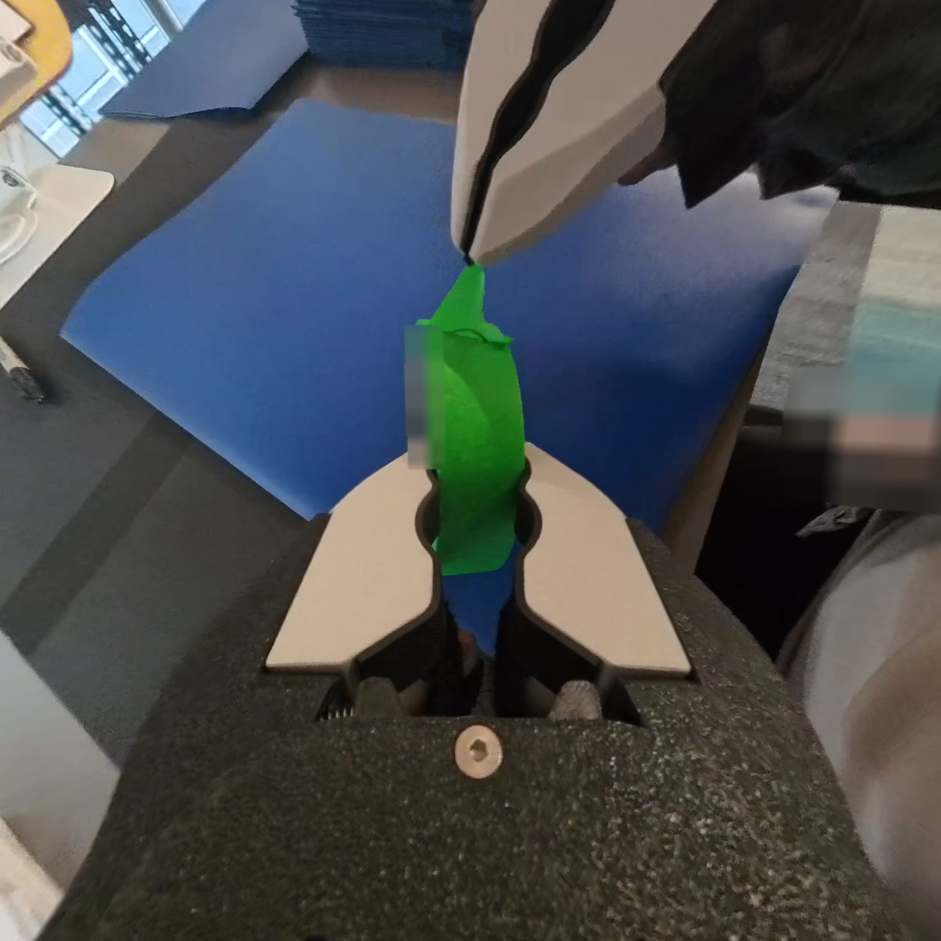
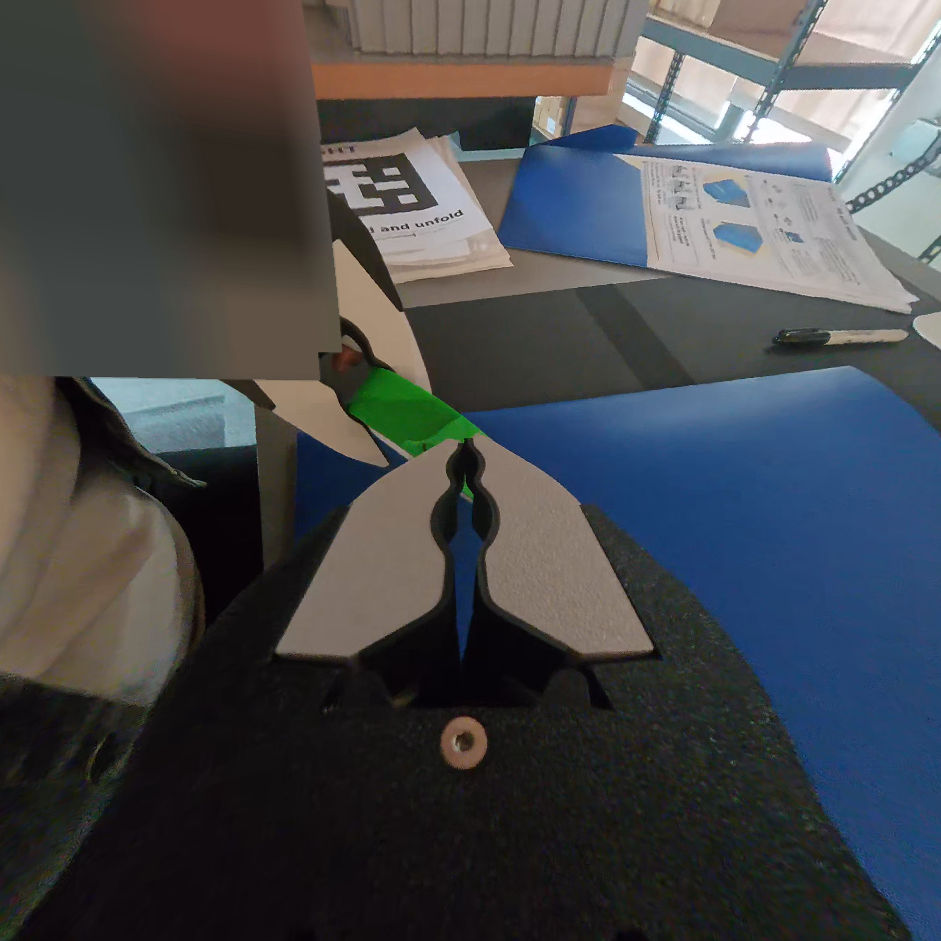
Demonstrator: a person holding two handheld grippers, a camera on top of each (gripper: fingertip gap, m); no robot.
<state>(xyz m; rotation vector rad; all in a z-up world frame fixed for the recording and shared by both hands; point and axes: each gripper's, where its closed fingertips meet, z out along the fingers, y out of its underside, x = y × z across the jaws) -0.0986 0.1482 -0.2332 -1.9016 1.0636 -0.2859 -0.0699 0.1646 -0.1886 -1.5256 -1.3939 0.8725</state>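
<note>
My left tool grips one roll of green tape on edge above the blue sheet. My right tool, clenched, pinches the tape's free end. On the table: one marker pen, two stacks of printed pages, the farther one lying in an open blue folder.

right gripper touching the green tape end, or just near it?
Touching. In the left wrist view the right gripper tips are pinched shut on the free end of the green tape, no gap.
</note>
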